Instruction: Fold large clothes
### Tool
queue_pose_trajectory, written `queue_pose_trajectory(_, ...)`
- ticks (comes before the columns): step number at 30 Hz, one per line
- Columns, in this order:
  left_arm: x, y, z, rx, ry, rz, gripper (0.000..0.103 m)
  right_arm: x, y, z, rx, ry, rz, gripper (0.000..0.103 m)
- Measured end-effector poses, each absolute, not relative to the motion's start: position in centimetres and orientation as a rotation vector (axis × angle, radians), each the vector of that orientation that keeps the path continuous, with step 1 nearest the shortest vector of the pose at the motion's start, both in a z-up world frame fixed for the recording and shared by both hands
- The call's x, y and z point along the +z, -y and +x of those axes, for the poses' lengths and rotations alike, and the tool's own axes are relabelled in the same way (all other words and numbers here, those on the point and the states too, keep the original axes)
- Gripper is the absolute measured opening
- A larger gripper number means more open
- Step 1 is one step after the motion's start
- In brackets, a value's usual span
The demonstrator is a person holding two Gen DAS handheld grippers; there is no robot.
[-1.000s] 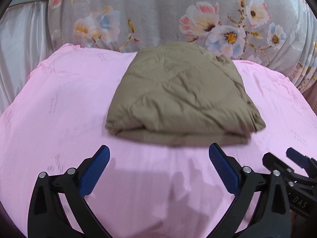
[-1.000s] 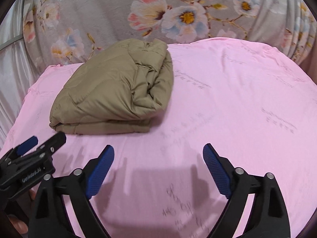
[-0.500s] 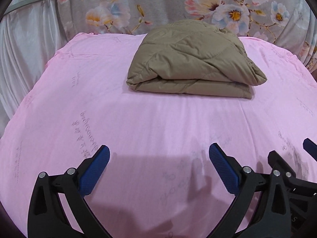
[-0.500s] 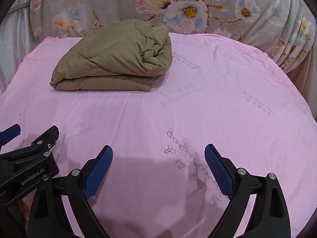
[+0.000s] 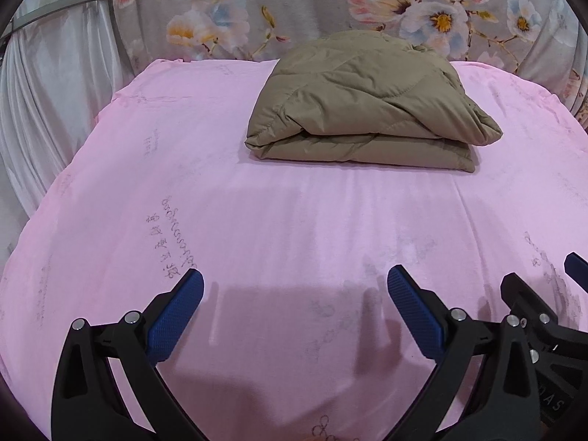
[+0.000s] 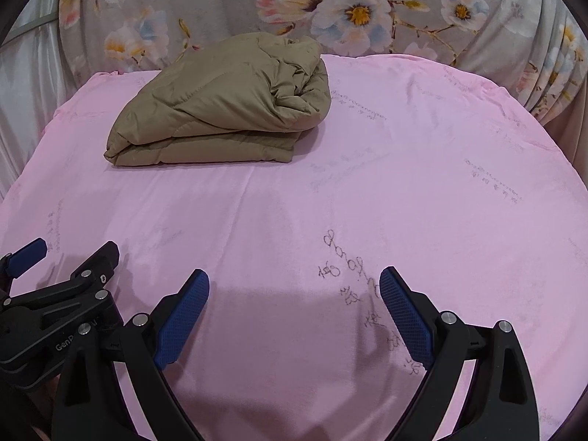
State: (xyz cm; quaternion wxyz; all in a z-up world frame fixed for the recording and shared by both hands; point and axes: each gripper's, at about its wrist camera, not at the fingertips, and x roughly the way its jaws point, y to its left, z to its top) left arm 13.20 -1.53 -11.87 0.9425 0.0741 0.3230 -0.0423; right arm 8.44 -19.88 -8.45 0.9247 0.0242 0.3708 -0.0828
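Khaki padded jacket (image 5: 367,106) lies folded into a thick, squarish bundle at the far side of a pink sheet (image 5: 279,220), close to the back edge and apart from both tools. In the left wrist view the bundle sits a little right of centre, its stacked layers facing the camera along the near edge, with the top layer sloping down to a loose corner on the right. In the right wrist view the same jacket (image 6: 228,110) appears up and to the left, its right end rolled and creased into bunched folds. Quilted stitch lines cross its top surface. The pink sheet (image 6: 404,183) spreads wide around it and carries faint grey printed writing in several places. Behind the sheet hangs a grey curtain with large flowers (image 5: 330,3), and pale, shiny drapes (image 5: 47,110) fall at the far left. The left gripper (image 5: 294,286) hovers low over the near part of the sheet, its blue-padded fingers spread wide with nothing between them. The right gripper (image 6: 294,284) does the same just beside it, jaws parted and empty. Each tool shows at the edge of the other's view: the right gripper at the lower right of the left camera, the left gripper at the lower left of the right camera.
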Motion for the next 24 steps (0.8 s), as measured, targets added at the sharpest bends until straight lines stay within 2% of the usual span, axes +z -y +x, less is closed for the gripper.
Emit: queue_pose_trajectory(24, -11.71, 1.35, 12.78, -0.082, -0.621, 0.165, 0.098, -8.22, 19.67, 8.45, -0.176, -0.749, 0.043, 0.092)
